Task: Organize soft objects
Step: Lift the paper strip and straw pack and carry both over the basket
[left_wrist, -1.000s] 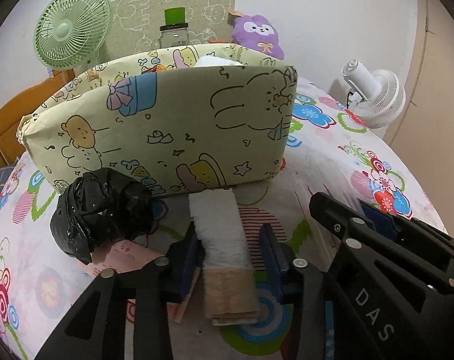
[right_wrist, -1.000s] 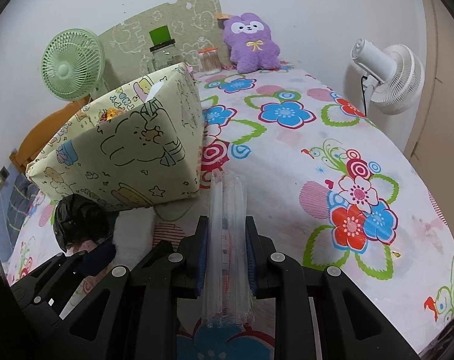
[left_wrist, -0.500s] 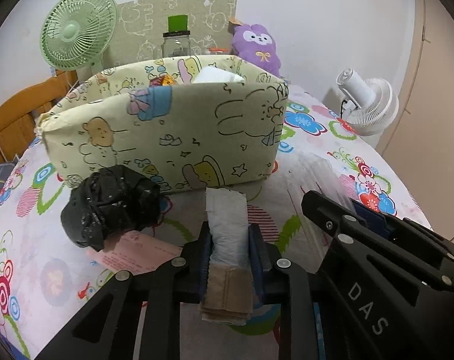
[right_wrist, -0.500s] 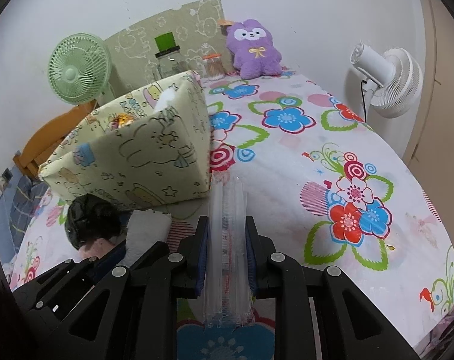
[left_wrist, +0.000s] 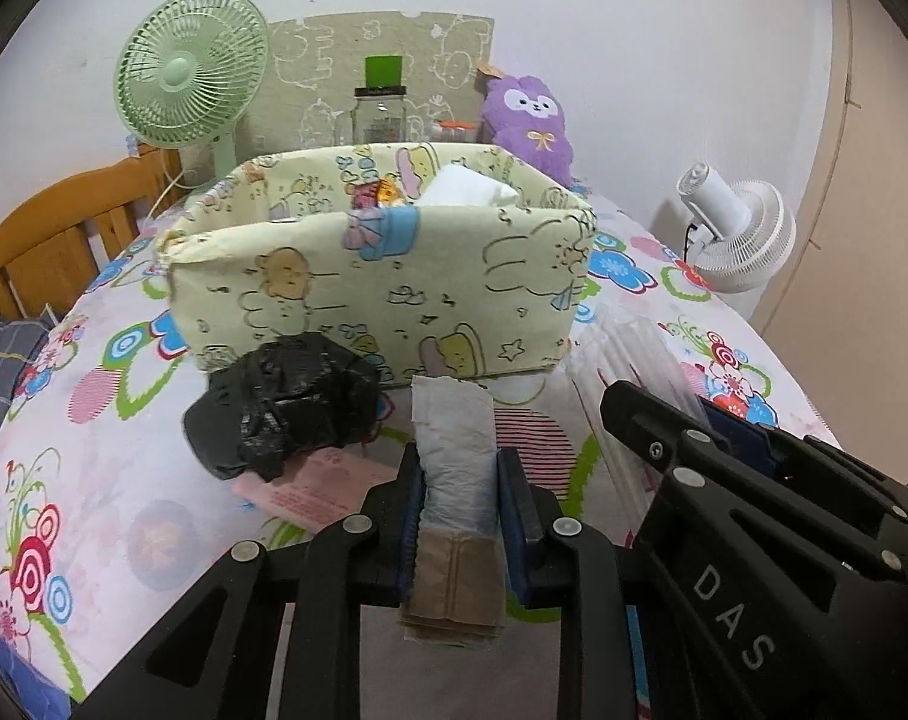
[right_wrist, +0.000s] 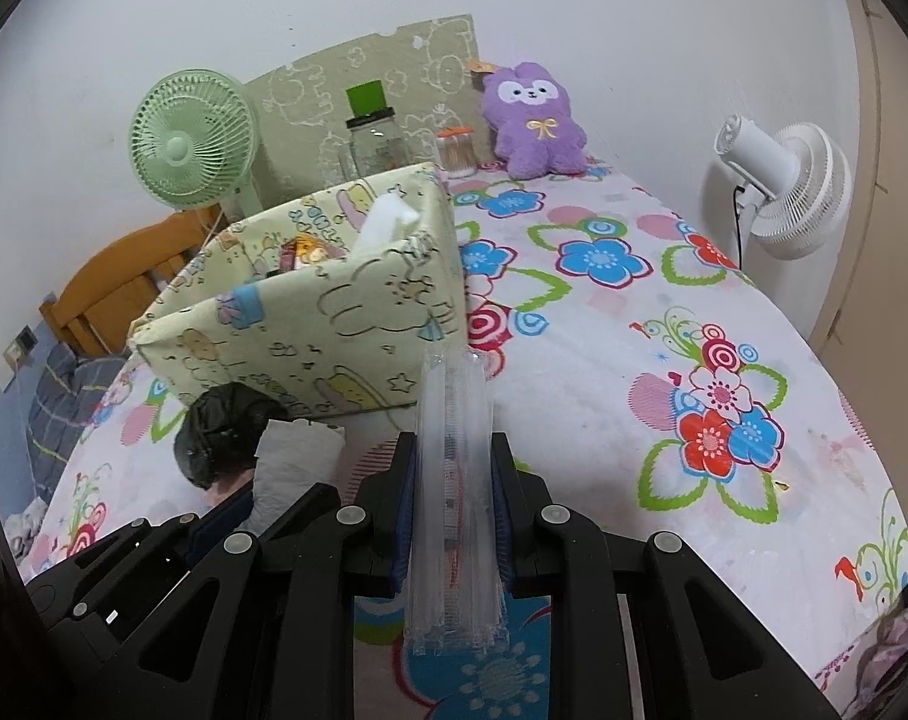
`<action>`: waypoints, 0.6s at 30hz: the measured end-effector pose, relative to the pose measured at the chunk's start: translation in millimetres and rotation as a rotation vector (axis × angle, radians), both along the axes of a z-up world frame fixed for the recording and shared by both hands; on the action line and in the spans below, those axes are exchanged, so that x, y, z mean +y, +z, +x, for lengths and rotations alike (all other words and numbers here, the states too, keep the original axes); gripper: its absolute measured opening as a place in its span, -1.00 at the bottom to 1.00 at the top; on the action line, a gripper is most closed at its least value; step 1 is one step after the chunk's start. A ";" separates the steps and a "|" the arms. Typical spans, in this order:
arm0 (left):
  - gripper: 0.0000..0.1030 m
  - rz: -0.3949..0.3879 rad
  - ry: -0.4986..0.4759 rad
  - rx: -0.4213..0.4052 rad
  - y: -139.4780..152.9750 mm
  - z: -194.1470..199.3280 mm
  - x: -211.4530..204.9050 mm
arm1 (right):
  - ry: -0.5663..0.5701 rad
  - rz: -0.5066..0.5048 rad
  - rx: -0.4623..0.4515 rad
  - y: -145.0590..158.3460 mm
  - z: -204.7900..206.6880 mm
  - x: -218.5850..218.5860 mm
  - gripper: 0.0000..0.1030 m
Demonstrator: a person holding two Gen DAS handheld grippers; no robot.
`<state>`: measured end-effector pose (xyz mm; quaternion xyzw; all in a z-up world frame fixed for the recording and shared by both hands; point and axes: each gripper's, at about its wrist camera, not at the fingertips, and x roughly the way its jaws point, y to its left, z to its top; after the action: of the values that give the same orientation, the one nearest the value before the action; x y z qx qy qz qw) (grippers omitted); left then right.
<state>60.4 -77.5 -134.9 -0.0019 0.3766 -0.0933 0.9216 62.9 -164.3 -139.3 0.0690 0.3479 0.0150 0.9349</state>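
My left gripper (left_wrist: 458, 483) is shut on a folded white and tan paper pack (left_wrist: 455, 462), held above the flowered table just in front of the pale yellow cartoon-print fabric box (left_wrist: 393, 282). My right gripper (right_wrist: 452, 480) is shut on a clear plastic packet (right_wrist: 454, 462), held right of the box (right_wrist: 333, 312). The box holds a white bundle (left_wrist: 466, 189) and colourful items. A crumpled black plastic bag (left_wrist: 285, 402) lies on a pink card (left_wrist: 309, 486) at the box's front left. The right gripper's body (left_wrist: 754, 540) shows in the left wrist view.
A green fan (left_wrist: 189, 84), a glass jar with green lid (left_wrist: 381, 108) and a purple plush (right_wrist: 535, 120) stand at the back by the wall. A white fan (right_wrist: 784, 180) stands off the table's right. A wooden chair (left_wrist: 51, 228) is at the left.
My left gripper closed on the paper pack and lifted it. Both grippers rose, so the inside of the box now shows. The right gripper kept its hold on the clear packet.
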 end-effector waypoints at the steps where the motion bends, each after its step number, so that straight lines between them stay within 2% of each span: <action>1: -0.57 0.002 0.005 -0.002 1.9 -1.2 2.2 | 0.002 -0.002 -0.003 1.6 -1.0 2.4 -0.51; 18: -0.57 -0.011 0.033 -0.062 29.9 -16.8 25.5 | 0.023 -0.019 -0.057 27.8 -15.3 29.9 -0.51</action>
<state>43.6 -52.0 -105.0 -0.0103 0.3471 -0.0804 0.9343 47.6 -134.3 -111.5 0.0558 0.3219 0.0243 0.9448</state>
